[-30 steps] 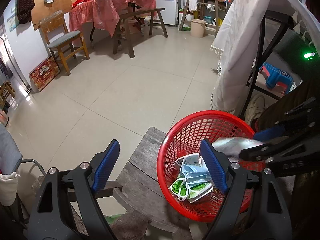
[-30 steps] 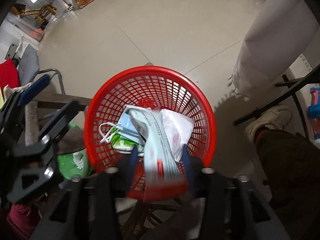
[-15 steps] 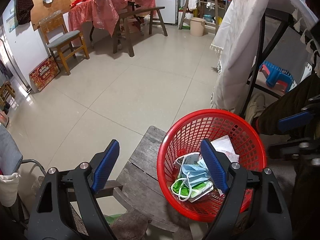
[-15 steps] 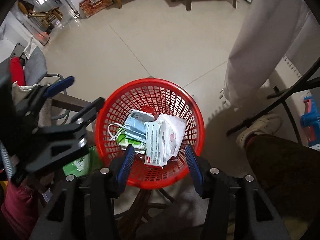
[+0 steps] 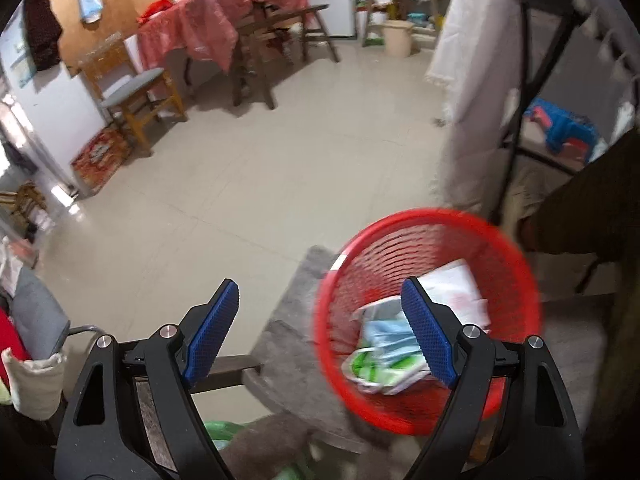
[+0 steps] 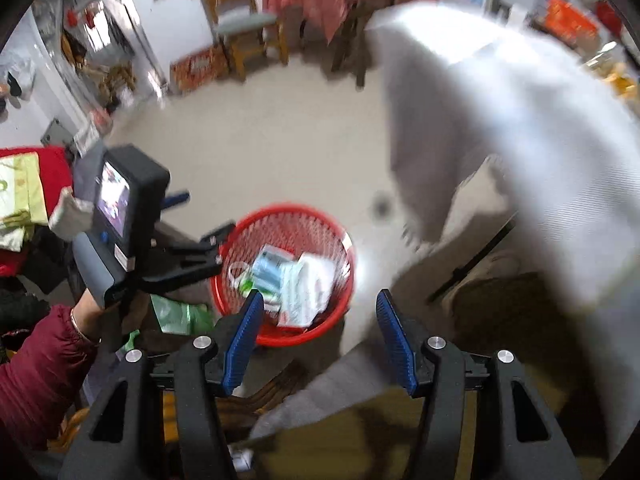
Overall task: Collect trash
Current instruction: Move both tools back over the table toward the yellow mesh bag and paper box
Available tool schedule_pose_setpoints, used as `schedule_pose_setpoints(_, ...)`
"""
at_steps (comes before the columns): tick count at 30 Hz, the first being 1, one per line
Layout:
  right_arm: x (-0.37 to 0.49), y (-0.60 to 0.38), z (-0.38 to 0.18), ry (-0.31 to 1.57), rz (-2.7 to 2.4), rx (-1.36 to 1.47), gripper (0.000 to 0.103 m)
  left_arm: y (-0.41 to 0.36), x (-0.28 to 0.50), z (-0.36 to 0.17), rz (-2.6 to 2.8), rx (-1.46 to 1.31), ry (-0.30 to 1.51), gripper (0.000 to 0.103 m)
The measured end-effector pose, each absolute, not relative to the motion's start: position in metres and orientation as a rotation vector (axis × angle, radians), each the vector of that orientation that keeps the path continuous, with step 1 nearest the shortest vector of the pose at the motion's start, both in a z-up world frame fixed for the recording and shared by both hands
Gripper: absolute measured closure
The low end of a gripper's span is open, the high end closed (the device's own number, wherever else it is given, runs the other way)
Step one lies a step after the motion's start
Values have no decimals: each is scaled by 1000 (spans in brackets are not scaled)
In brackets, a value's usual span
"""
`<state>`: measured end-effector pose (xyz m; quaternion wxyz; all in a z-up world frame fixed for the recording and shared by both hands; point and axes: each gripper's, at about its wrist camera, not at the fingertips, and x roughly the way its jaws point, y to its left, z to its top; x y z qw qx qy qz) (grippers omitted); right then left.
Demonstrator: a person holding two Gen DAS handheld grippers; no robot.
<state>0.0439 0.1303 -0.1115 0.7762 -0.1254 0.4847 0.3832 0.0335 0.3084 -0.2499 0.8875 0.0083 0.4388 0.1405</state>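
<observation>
A red mesh basket (image 5: 516,264) stands on a grey wooden stool (image 5: 296,344); it also shows in the right wrist view (image 6: 256,224). Inside lie blue face masks (image 5: 386,334), a green and white wrapper (image 5: 366,368) and white paper packets (image 5: 456,288). My left gripper (image 5: 320,300) is open and empty, its right finger in front of the basket. My right gripper (image 6: 318,304) is open and empty, raised well above and behind the basket. The left gripper and the hand holding it show in the right wrist view (image 6: 192,256).
A white cloth (image 5: 468,40) hangs over a black rack at the right. A green plastic bag (image 6: 180,314) lies by the stool. A wooden chair (image 5: 136,92) and a red-covered table (image 5: 208,24) stand at the far wall. Tiled floor lies between.
My right gripper let go of the paper packet into the basket, then pulled up and back away from it. The left gripper shifted slightly, so the basket sits further right.
</observation>
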Motion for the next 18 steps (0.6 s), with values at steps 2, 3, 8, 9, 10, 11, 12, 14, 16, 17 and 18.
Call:
schedule_pose_setpoints(2,44,101,-83,955,817,-243,43,293,35,-219,267,33,855,22)
schedule_pose_setpoints(3,46,83,-67,898,797,-222,36,281,38,-192,238,40,809,22)
schedule_pose_setpoints(8,83,-12,-24,749,630,-97,26,226,72,-105,135,58,678,17)
schedule_pose_setpoints(9,95,-31,-23,746,592,-69,26,214,81,-93,112,61,665,17)
schedule_pose_setpoints(10,108,-48,-23,751,552,-43,26,198,93,-80,82,65,649,17)
schedule_pose_setpoints(11,123,-70,-26,767,502,-4,26,185,102,-72,64,69,637,17)
schedule_pose_setpoints(12,136,-89,-28,782,471,36,26,169,113,-63,39,74,623,17)
schedule_pose_setpoints(14,161,-125,-36,814,420,118,26,147,128,-54,4,82,609,16)
schedule_pose_setpoints(16,183,-149,-46,839,362,158,19,125,142,-49,-20,82,604,16)
schedule_pose_setpoints(17,200,-163,-51,852,324,183,19,115,150,-48,-39,72,606,16)
schedule_pose_setpoints(18,208,-170,-55,857,313,196,19,108,156,-48,-58,57,611,16)
